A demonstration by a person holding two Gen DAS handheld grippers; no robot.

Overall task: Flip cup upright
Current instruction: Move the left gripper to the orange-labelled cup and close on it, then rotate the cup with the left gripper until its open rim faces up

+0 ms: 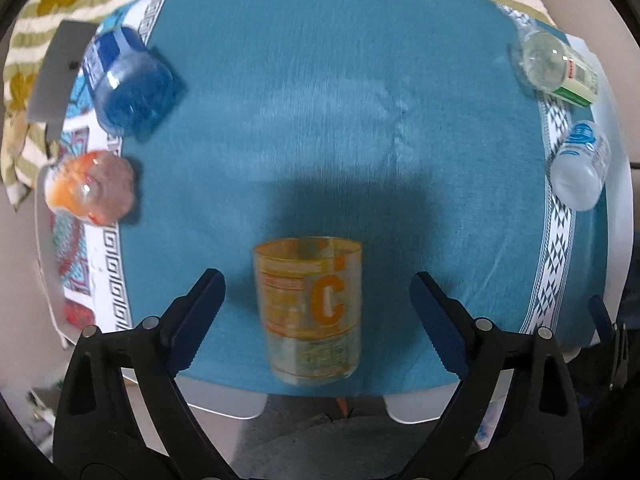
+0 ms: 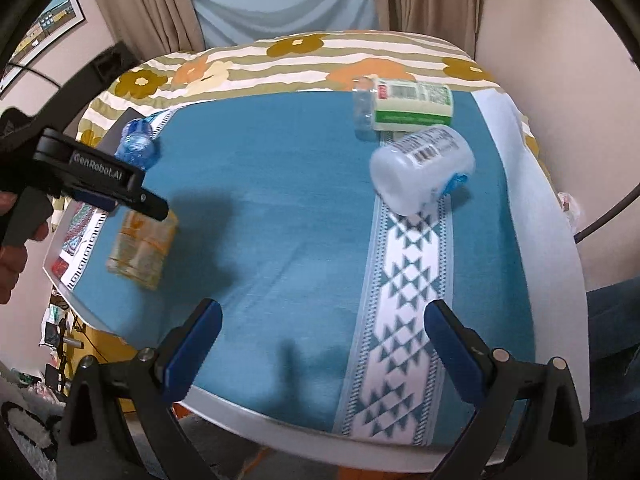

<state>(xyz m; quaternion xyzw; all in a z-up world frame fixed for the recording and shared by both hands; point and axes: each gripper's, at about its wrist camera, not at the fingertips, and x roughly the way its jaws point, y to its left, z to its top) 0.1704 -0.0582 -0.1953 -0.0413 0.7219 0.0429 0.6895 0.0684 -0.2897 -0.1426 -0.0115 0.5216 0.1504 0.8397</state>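
Left hand-held gripper has its blue-padded jaws spread wide, one on each side of the translucent yellow plastic cup with the orange letter C, not touching it. The cup sits near the front edge of the table, on the teal woven cloth; the blur makes it hard to say which end is its mouth, though the printing reads right way up from the left wrist view. From the right wrist view the cup looks tilted under the left tool.

Right hand-held gripper is spread as well, holding nothing, low over the cloth's white patterned border and well apart from the cup.

To do this well, I'd say the left jaws should close squarely across the cup's middle, firmly enough that the slick plastic doesn't slip while it is turned, then set it down flat away from the table edge.

Farther back, four containers lie on their sides: an orange-tinted clear bottle and a blue plastic bottle at the left, a frosted white bottle and a clear jar with a green and white label at the right. I can't make out any contents.
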